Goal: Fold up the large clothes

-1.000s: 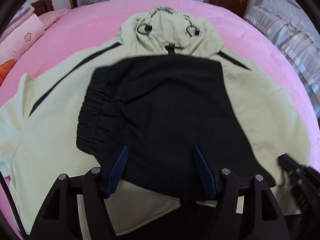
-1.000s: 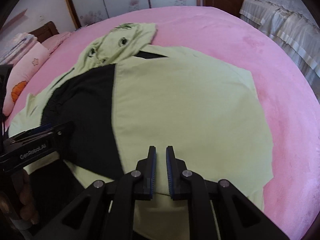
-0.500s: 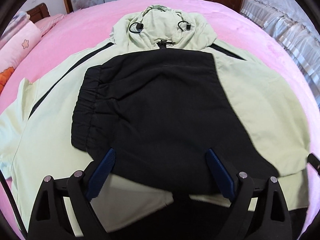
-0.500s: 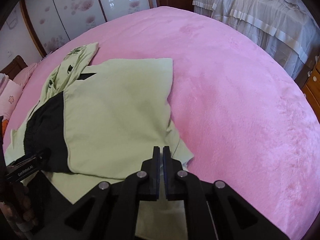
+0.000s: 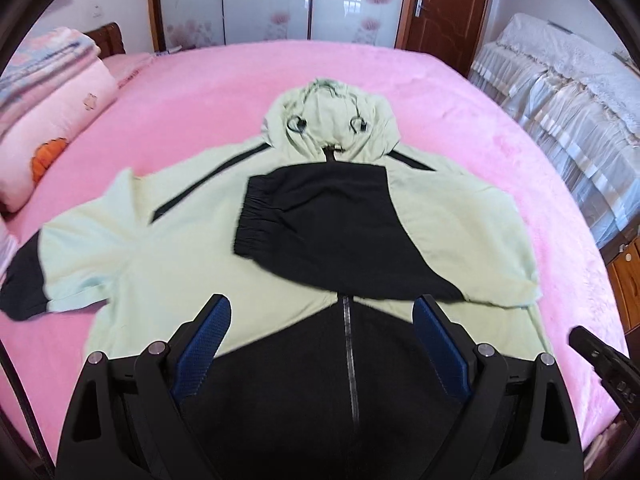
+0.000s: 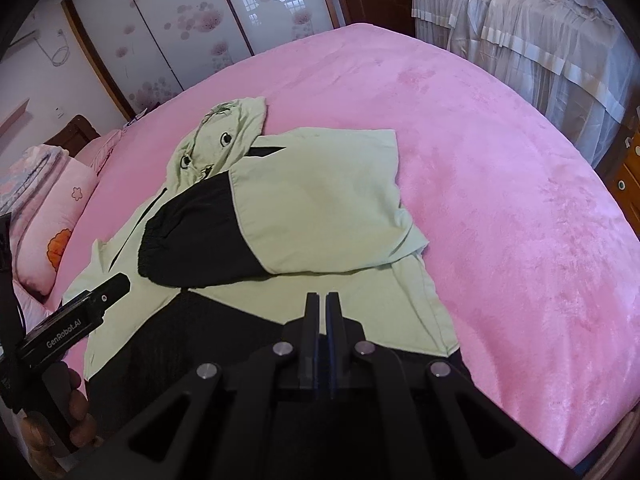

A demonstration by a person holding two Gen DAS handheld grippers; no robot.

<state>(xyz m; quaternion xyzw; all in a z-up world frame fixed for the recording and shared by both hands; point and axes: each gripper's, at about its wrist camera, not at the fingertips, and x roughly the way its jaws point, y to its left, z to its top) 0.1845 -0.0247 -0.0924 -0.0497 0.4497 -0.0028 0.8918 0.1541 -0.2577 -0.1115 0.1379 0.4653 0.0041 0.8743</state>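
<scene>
Mostly a pink bed fills the room, with flowered sliding doors, a brown door and a lace-draped bed behind. Centred on it lies the jacket, one sleeve folded across its chest. Left claw, reading "GenRobot.AI", has just spread and hangs released; right claw is clenched empty

Pink bed — hooded jacket, perhaps pillows
</scene>
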